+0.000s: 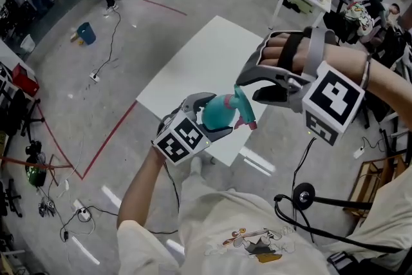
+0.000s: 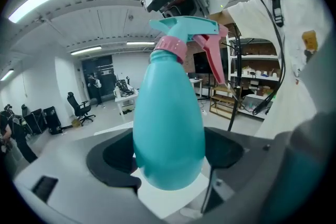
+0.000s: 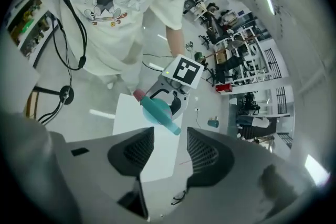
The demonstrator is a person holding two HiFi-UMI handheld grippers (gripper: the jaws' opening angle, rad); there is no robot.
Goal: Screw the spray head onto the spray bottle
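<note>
Clamping teal spray bottle (image 2: 168, 128) in left claw (image 1: 212, 116), spray head (image 2: 190, 29) on it, right claw (image 3: 170, 152) parted, empty, nearby.

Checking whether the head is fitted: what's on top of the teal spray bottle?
The spray head, with its pink trigger, sits on the neck of the spray bottle, joined by a pink collar. The collar covers the threads, so how tight it is cannot be seen.
</note>
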